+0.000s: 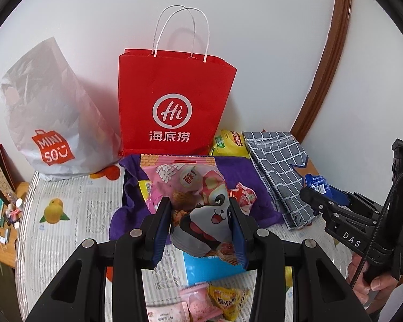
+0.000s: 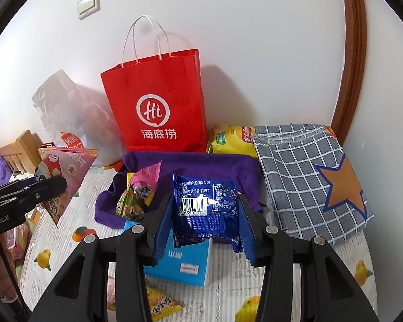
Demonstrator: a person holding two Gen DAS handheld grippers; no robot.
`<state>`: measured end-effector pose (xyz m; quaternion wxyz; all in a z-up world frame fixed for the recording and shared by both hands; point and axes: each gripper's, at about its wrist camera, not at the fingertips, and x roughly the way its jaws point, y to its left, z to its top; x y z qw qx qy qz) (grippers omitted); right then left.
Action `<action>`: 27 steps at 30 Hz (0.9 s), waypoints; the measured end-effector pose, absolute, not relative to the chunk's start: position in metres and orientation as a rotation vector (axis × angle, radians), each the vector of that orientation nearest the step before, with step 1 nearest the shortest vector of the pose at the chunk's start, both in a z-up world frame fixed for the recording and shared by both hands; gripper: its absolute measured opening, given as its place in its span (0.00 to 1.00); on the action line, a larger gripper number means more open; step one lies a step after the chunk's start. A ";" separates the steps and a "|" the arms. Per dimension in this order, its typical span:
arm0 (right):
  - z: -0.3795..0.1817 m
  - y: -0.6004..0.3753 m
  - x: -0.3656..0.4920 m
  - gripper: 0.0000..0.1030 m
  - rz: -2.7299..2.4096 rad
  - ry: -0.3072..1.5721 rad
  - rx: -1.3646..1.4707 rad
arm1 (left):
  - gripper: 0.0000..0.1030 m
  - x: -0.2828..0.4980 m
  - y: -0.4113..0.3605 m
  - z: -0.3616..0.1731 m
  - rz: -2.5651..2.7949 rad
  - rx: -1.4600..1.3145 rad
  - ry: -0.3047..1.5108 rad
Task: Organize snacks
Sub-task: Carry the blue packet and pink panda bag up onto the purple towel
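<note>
Left wrist view, lower centre: the left gripper [image 1: 201, 230] is clamped on a pink snack bag [image 1: 198, 201] printed with a cartoon panda; both blue pads press its lower sides, and the bag stands upright above the table. At the right edge of this view, the right gripper [image 1: 315, 197] carries a blue snack packet [image 1: 318, 183], with part of a hand [image 1: 370, 281] visible on its handle.

Right wrist view, lower centre: the right gripper [image 2: 205, 214] is closed narrowly on the blue snack packet [image 2: 205, 206], barcode side facing the camera, pads touching its left and right edges. At the left edge, the left gripper [image 2: 51, 187] appears with the pink snack bag [image 2: 64, 177] held in it.

Background, centre of both views: a purple cloth bin [image 2: 190, 169] sits on the fruit-patterned table cover [image 2: 344, 263], with a few small snacks [image 2: 137, 193] inside its left part. A red paper bag [image 2: 158, 102] stands upright behind the bin against the wall. A yellow chip bag [image 2: 233, 139] lies to the right of the red bag, and a blue checked cloth bag [image 2: 309, 177] with an orange star lies just beside the bin on the right. A white plastic bag [image 1: 48, 118] occupies the left of the left wrist view. A light-blue box [image 2: 185, 263] lies below the bin, and loose snack packets [image 1: 215, 300] lie at the bottom edge.
</note>
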<state>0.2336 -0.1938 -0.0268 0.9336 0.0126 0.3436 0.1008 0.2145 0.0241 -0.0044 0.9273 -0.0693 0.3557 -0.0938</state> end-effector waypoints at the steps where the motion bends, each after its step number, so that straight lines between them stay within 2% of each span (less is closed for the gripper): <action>1: -0.027 -0.194 0.238 0.44 0.207 0.704 0.027 | 0.38 0.218 0.024 -0.004 -0.192 -0.140 0.730; 19: -0.037 -0.199 0.345 0.44 0.221 0.718 0.074 | 0.38 0.312 0.061 -0.031 -0.102 -0.204 0.791; 27: -0.075 -0.200 0.385 0.44 0.214 0.779 0.054 | 0.38 0.353 0.056 -0.060 -0.117 -0.211 0.834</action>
